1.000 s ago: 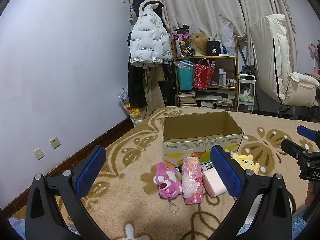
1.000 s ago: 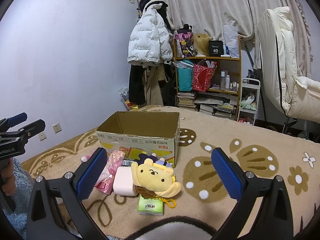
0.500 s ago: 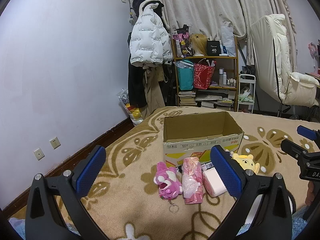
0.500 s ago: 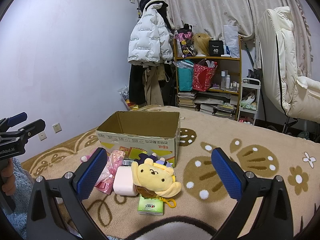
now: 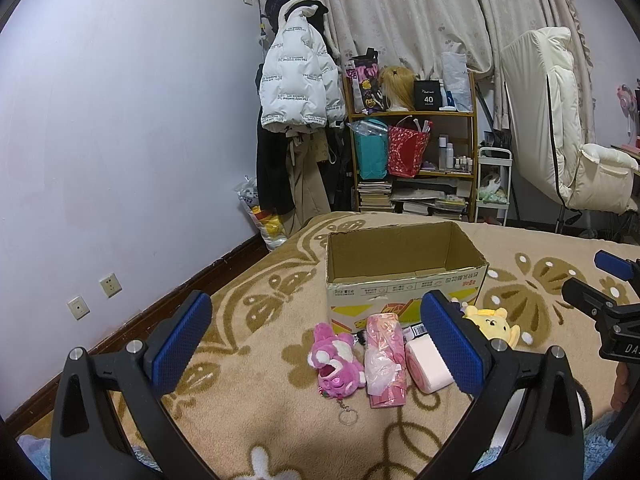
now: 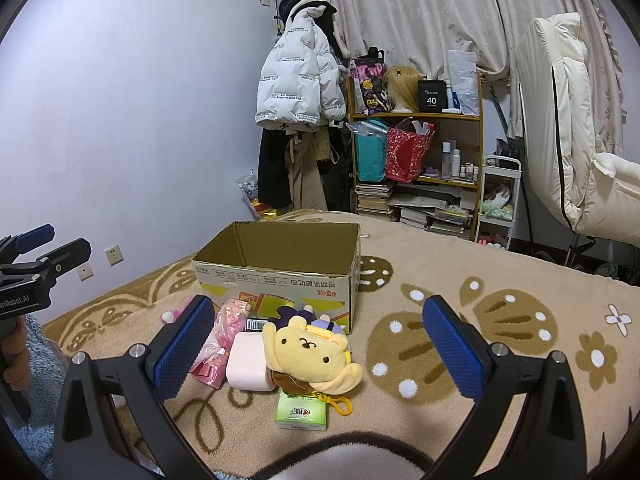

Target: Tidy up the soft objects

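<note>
An open cardboard box (image 5: 404, 272) is stood on a tan patterned blanket (image 5: 248, 312), its interior seen bare where visible. All soft items are laid on the blanket just in front of the box. A pink plush (image 5: 336, 354) with a key ring is placed at the box's front left corner. Beside it a pink wrapped pack (image 5: 385, 358) is laid, and next to that a pale pink block (image 5: 426, 364). A yellow plush (image 6: 310, 354) is rested against the block, near the box's front right corner, with a purple item partly hidden behind it. A green tissue pack (image 6: 301, 412) is set in front of the yellow plush, farthest from the box.

The left gripper (image 5: 316, 342) is held short of the box, fingers spread wide, nothing between them. The right gripper (image 6: 316, 344) is likewise held spread and empty, framing the yellow plush without contact.

A shelf (image 6: 416, 152) and a white jacket (image 5: 298, 80) are noted behind the box.
</note>
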Tool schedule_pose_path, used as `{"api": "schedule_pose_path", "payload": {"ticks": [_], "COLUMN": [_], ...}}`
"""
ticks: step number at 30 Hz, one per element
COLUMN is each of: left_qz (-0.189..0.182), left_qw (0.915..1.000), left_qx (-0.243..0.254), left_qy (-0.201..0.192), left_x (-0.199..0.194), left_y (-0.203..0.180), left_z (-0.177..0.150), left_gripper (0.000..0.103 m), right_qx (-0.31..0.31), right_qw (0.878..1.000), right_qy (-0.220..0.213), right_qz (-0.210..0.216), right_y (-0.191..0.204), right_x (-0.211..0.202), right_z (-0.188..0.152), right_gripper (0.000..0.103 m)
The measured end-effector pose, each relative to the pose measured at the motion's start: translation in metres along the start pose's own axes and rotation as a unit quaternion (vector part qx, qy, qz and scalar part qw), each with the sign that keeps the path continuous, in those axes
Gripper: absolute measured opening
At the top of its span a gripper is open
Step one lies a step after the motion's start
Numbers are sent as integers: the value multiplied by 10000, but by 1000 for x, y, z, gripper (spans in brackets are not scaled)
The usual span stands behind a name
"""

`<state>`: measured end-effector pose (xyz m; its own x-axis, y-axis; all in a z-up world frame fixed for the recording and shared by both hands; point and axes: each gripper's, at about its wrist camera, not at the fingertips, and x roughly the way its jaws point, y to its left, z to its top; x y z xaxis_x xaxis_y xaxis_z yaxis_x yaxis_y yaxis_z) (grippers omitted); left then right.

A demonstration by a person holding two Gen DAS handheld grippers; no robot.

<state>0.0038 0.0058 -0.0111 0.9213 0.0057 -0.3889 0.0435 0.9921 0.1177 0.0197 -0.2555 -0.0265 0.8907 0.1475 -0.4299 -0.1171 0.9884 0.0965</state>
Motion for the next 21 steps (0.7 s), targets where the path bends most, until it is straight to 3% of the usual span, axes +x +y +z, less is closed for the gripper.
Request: {"api": "schedule_pose_path", "payload": {"ticks": [21], "left_qz": [42], "left_qw": [10000], "left_qx": [20], "left_qy": [8], "left_x": [5], "left_y": [-2], "left_z": [-5], "left_gripper": [103], "right_qx": [-3], "right_qw": [10000], "right_qy": [2], "right_qz": [-7], "right_y": [0], "right_x": [1], "right_z": [-1], "right_gripper": [103]}}
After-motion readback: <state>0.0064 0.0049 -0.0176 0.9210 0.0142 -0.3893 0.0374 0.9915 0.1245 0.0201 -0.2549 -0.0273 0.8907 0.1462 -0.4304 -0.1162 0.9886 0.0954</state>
